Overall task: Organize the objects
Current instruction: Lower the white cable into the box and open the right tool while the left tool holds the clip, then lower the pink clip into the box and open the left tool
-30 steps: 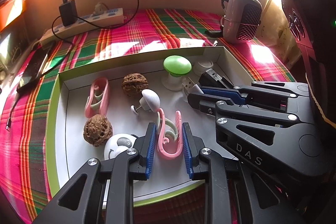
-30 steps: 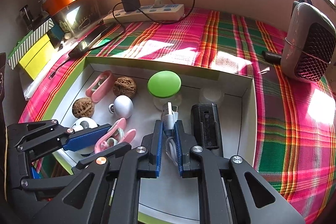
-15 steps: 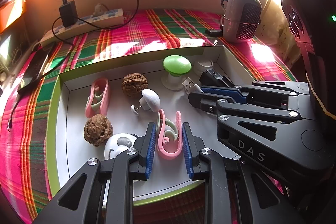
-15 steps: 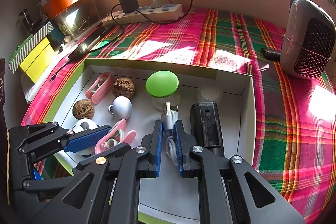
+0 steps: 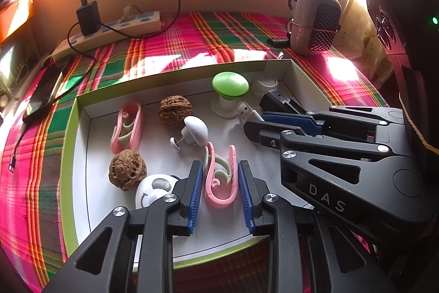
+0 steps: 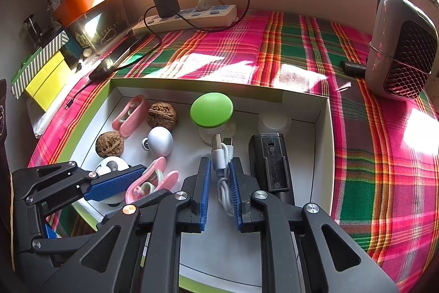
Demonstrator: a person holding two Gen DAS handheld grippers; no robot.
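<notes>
"DAS" — on the right gripper point(image 5: 248, 119)

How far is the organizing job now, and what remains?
Done: walnuts, green mushroom lamp, black device and other small things lie in the white box.
In hand: left gripper jaws are opening around the pink clip; right gripper jaws are opening around the white USB cable. Both items already lie in the box.
Left: nothing loose shows on the plaid cloth.

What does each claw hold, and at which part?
Nothing firmly. Both are opening: left claw around the pink clip, at its rounded end; right claw around the white cable, at its coil.
</notes>
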